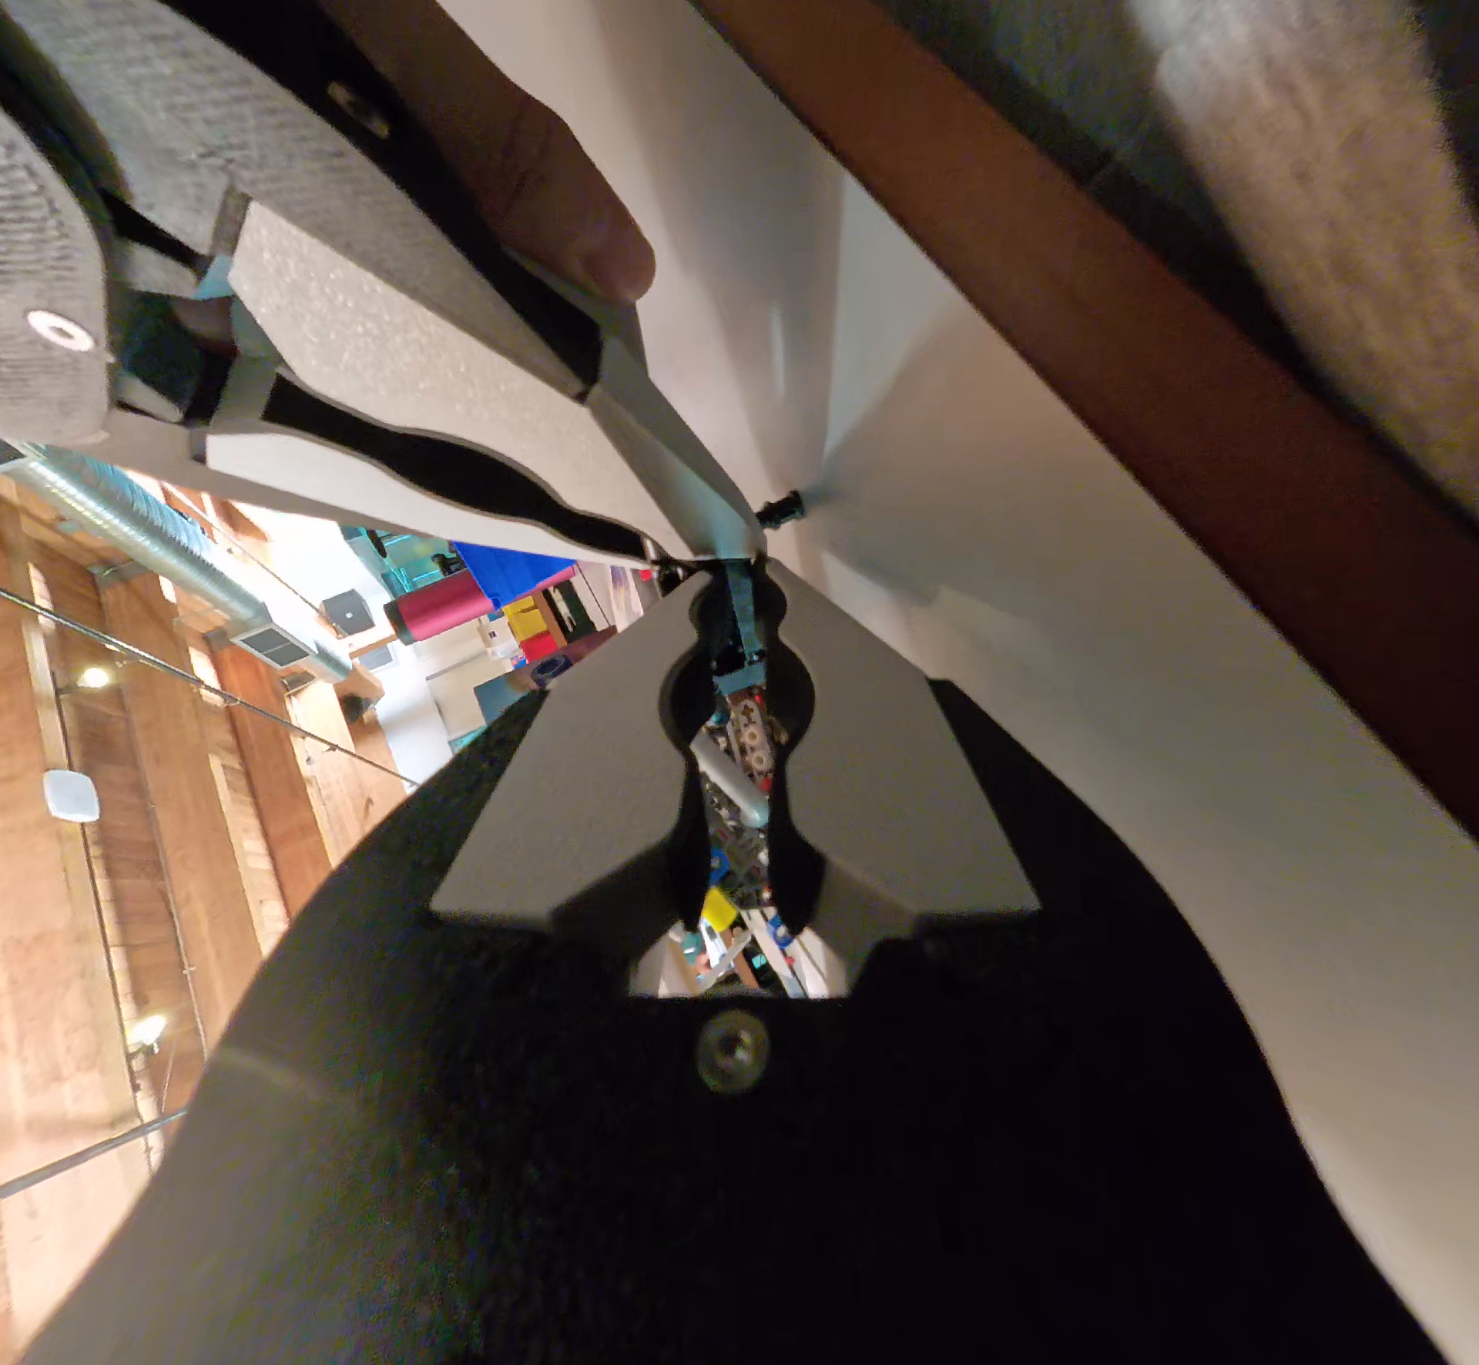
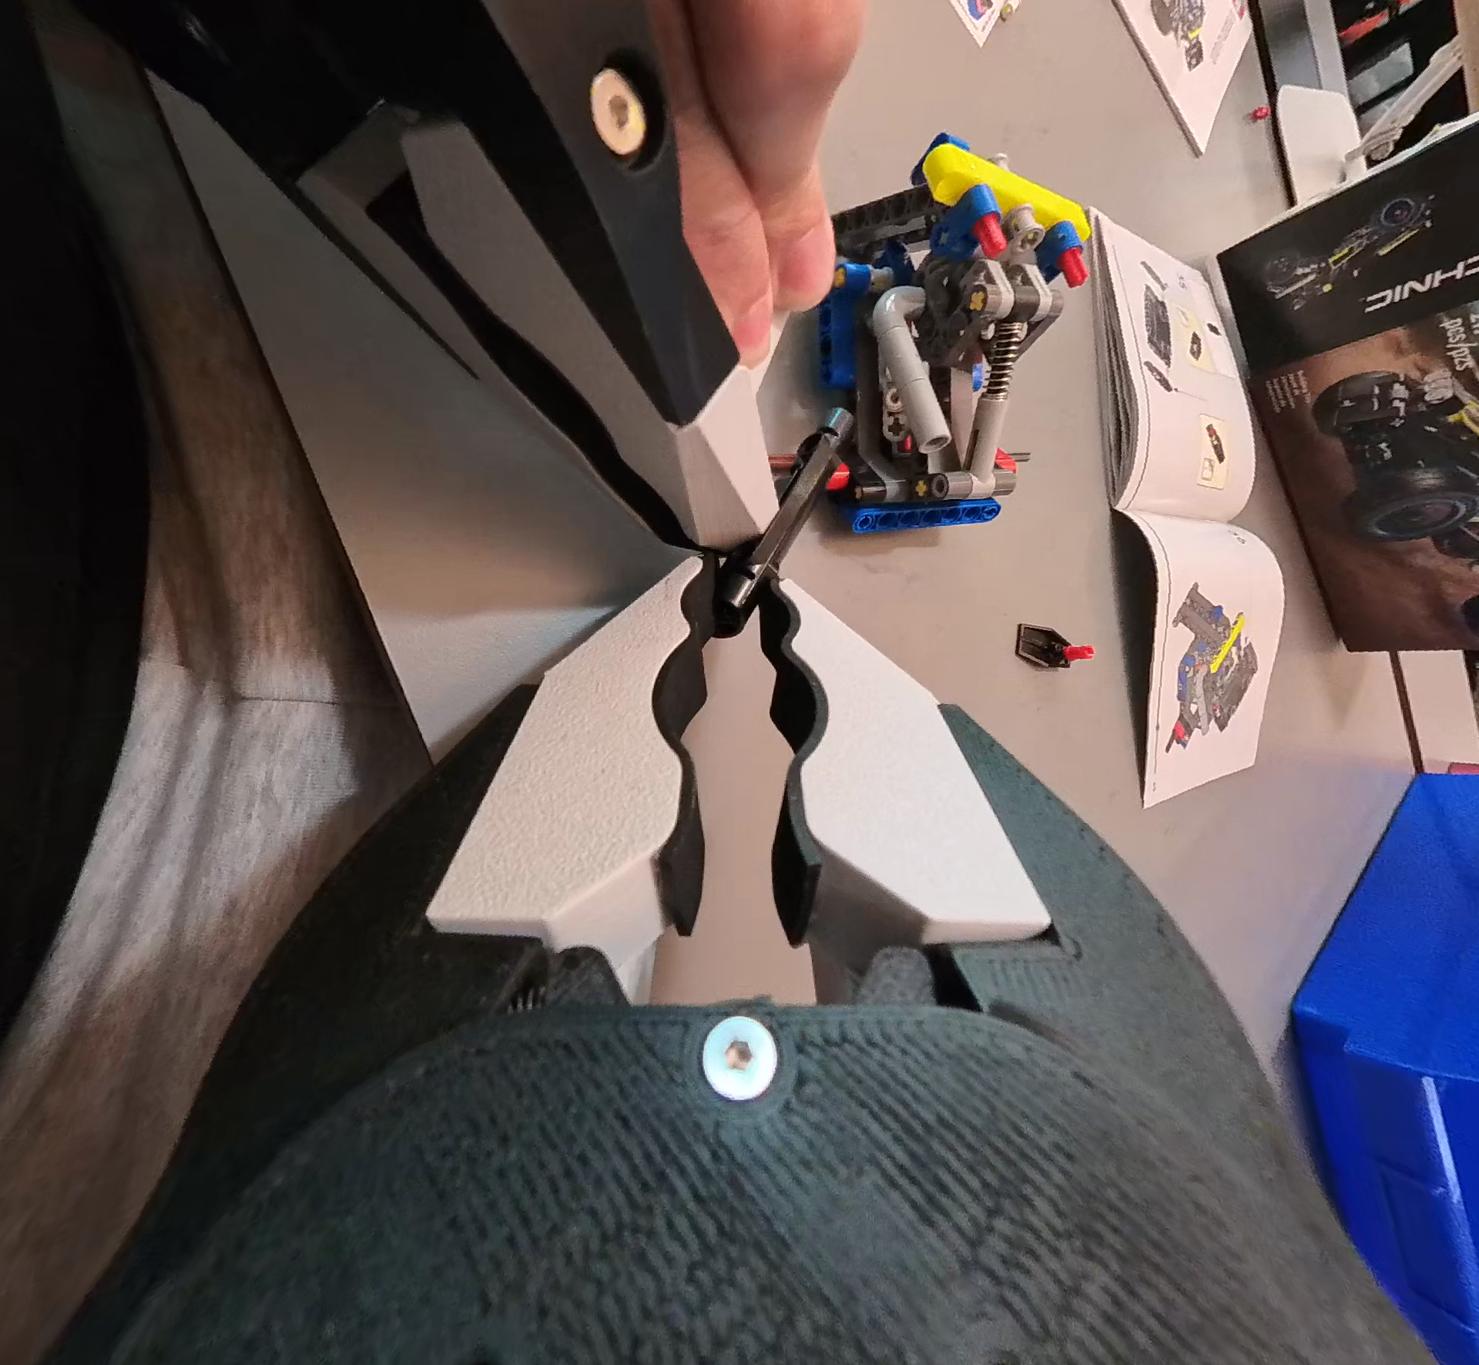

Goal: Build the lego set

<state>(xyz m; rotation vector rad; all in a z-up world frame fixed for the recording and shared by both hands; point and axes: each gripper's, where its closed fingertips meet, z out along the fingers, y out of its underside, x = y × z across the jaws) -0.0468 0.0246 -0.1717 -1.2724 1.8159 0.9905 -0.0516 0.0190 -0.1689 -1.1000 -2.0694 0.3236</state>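
- Left wrist view: your left gripper [image 1: 724, 570] has its fingers together at the tips. I cannot tell if they pinch anything there.
- The dark bar [image 1: 740, 622] shows through the wavy slit between those fingers. It is hard to say from here whether it touches them.
- Your right gripper [image 1: 756, 530] comes in from the upper left, tip to tip with the left one. A little black pin [image 1: 783, 509] pokes out beside its tip. If the two grippers bump or push crooked, I think the pin end could pop loose.
- The toy model [image 1: 740, 766] is only a thin strip in the slit, so most of it is hidden.
- Right wrist view: your right gripper [image 2: 735, 602] has its fingers clamped on the round end of the dark bar [image 2: 792, 502], right at the very tips.
- The bar sticks out long, up over the tabletop [image 2: 960, 686] toward the toy model [image 2: 944, 366]. With such a small grip, it could twist or slip out and drop if you knock it.
- The left gripper [image 2: 712, 538] sits just beside the bar and covers the spot where they meet.
- A hand [image 2: 760, 86] hides part of the model's left side.
- A small black part [image 2: 1040, 645] lies alone near an open booklet [image 2: 1184, 446], and it is too small to make out.
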